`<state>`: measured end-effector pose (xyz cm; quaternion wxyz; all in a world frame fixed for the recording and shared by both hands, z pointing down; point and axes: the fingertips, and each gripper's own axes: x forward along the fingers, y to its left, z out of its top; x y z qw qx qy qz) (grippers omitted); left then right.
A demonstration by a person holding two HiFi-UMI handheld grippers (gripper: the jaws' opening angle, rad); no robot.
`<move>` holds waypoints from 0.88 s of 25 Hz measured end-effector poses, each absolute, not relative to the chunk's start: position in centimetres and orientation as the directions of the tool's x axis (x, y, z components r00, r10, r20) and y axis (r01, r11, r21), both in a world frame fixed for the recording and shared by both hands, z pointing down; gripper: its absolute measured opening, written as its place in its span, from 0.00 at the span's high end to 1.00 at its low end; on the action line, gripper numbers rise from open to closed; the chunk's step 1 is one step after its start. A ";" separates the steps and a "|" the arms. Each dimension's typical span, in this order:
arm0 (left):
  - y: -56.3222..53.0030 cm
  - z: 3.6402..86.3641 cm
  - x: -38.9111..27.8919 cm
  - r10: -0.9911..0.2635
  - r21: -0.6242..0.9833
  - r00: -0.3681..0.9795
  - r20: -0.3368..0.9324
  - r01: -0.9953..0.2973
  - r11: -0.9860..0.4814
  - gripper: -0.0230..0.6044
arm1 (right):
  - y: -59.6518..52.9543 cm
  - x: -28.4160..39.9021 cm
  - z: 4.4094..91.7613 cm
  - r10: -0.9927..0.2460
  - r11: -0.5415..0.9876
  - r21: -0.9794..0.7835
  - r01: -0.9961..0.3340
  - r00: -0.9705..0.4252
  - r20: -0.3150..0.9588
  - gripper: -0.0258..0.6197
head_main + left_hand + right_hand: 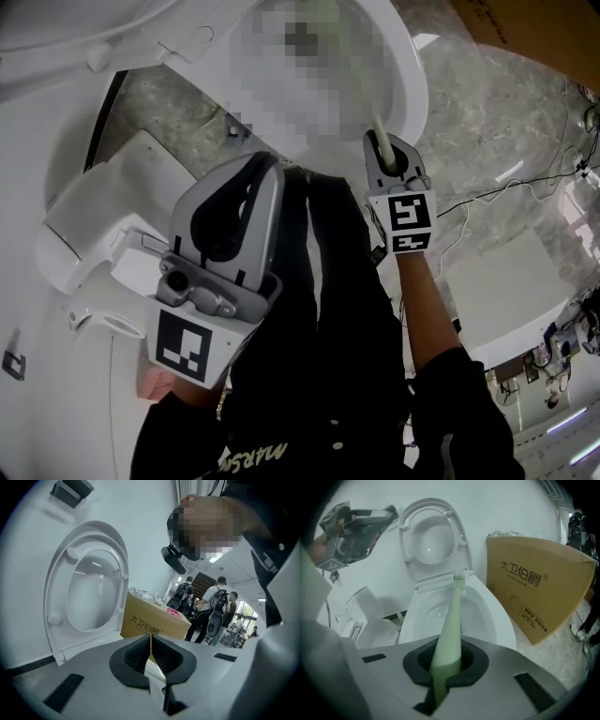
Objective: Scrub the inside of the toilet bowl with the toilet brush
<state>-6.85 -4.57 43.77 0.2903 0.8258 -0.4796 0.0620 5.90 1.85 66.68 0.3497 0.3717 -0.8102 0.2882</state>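
Note:
The white toilet bowl [499, 620] stands with its lid [433, 536] and seat raised against the wall. My right gripper [446, 660] is shut on the pale green handle of the toilet brush [452, 616]. The brush head points over the bowl's back rim, above the opening. In the head view the right gripper [384, 150] hovers at the near edge of the bowl [412, 84], with the brush handle [377, 127] reaching in. My left gripper [246, 183] is held up to the left of the bowl, shut, with nothing in it. From the left gripper [151, 651] I see the raised lid [89, 588].
A large cardboard box [534, 588] leans right of the toilet on the marbled floor. White fittings [94, 234] sit left of the bowl. Cables [525, 178] trail over the floor at the right. Several people stand far off [211, 606].

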 end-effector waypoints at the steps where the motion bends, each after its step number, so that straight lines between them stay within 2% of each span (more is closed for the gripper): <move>1: -4.6 44.0 -6.9 -0.756 0.421 0.532 0.380 -0.828 -0.371 0.91 | 2.0 5.9 67.1 -0.393 0.557 -0.208 -0.804 -0.476 0.787 0.94; 6: -4.6 44.2 -6.9 -0.756 0.427 0.538 0.373 -0.823 -0.375 0.91 | 2.9 5.6 68.8 -0.324 0.564 -0.218 -0.797 -0.456 0.829 0.94; 13: -4.9 42.4 -7.3 -0.770 0.430 0.536 0.346 -0.820 -0.378 0.91 | 3.4 5.1 71.0 -0.157 0.531 -0.266 -0.805 -0.402 0.902 0.94; 17: -4.9 41.9 -7.5 -0.770 0.424 0.536 0.345 -0.821 -0.382 0.91 | 2.3 4.8 72.0 -0.113 0.491 -0.273 -0.827 -0.371 0.922 0.94; 22: -4.8 41.7 -7.7 -0.770 0.424 0.537 0.345 -0.821 -0.383 0.91 | 0.8 5.1 72.7 -0.089 0.512 -0.226 -0.829 -0.312 0.946 0.94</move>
